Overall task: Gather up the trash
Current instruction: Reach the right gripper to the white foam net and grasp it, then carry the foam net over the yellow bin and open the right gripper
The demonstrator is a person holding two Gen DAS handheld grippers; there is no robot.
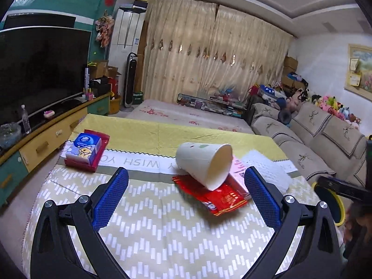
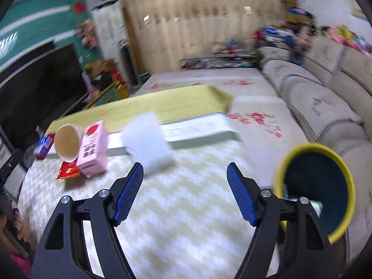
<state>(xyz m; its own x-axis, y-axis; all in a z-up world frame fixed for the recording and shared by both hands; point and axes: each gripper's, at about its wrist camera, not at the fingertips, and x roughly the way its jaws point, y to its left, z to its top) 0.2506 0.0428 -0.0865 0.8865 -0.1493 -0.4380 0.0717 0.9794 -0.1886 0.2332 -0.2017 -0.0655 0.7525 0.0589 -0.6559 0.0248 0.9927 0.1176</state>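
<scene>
Left wrist view shows the left gripper spread wide, empty, before a tipped cup resting on a red wrapper and pink carton. A careless squeeze could crush the cup or roll it away. Cloth lettering reads "WISH". The right gripper gapes empty near a tissue, probably crumpled though blurred; the bin stands beside it.

One paper cup, one pink carton, one red wrapper, one tissue, one bin

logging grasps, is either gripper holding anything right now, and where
Nothing is held: the left gripper and the right gripper are both open, with nothing between their blue pads.
</scene>
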